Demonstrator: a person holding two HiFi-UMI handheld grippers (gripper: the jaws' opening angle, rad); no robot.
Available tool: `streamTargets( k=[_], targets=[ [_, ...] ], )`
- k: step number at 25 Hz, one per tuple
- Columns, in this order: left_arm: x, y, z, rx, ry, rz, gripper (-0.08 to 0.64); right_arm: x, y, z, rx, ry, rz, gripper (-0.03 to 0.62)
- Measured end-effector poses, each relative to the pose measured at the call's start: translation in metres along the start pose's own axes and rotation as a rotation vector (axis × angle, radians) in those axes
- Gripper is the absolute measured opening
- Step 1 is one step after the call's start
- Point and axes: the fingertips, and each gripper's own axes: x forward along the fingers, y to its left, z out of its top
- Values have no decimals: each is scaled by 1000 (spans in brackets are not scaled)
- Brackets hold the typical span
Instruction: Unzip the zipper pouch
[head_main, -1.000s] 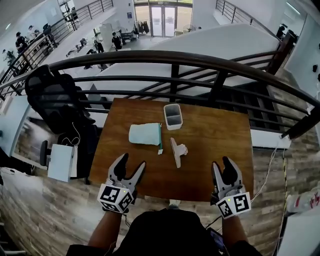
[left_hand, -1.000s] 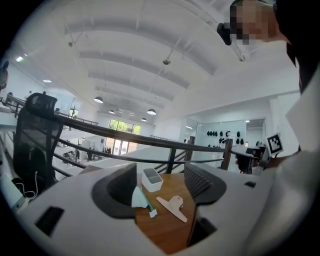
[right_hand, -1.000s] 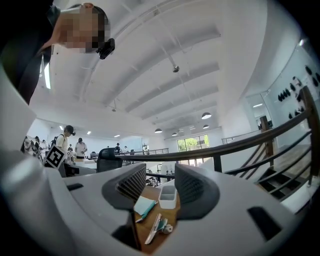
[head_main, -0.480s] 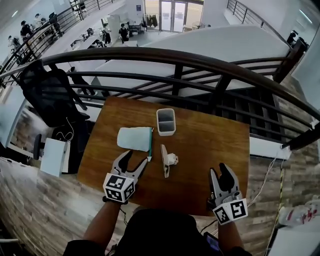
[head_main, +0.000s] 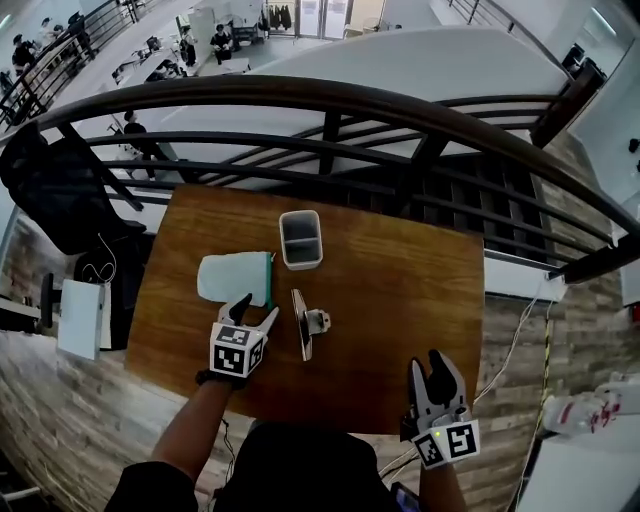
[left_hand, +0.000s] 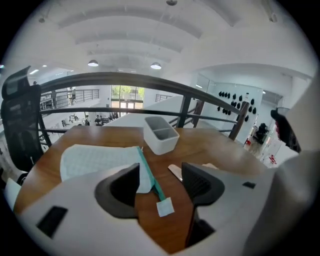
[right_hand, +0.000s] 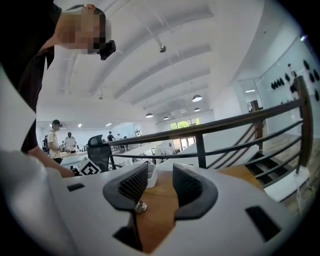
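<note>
left claw (head_main: 257, 306): closing, grips nothing | right claw (head_main: 427, 362): closing, grips nothing

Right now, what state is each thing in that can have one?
Pale mint fabric zipper pouch: lying flat, zip looks shut.
Grey two-compartment plastic bin: upright, looks empty.
Beige plastic clip: lying loose, ungripped.
Left claw: open, just been closing; white zip tab in the gap, ungripped.
Right claw: open, just been closing; nothing between jaws.

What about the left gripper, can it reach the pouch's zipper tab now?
Probably yes: the left gripper, jaws open though just closing slightly, hangs right by the zipper tab, nothing held, only bare table between.
</note>
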Motion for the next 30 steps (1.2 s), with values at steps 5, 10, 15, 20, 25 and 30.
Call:
streamTargets(
  k=[5,10,15,20,25,30],
  targets=[
    [34,14,-17,16,101,32,264,-4,-12,-14,9,48,-51,153],
    [56,19,-38,2,202,62,262,-8,-17,-19,19,62,-72,152],
    [60,26,-45,22,231,109,196,-6,-21,-16,21,59,-78,149],
    [61,24,-45,34,230,87,149,1,-8,-24,9,95,-55,138],
    [52,19,-54,50,261,51,94,5,16,-20,-21,96,-18,131],
    [30,14,-58,54,234,-12,80,11,37,-12,-51,87,3,122]
  ],
)
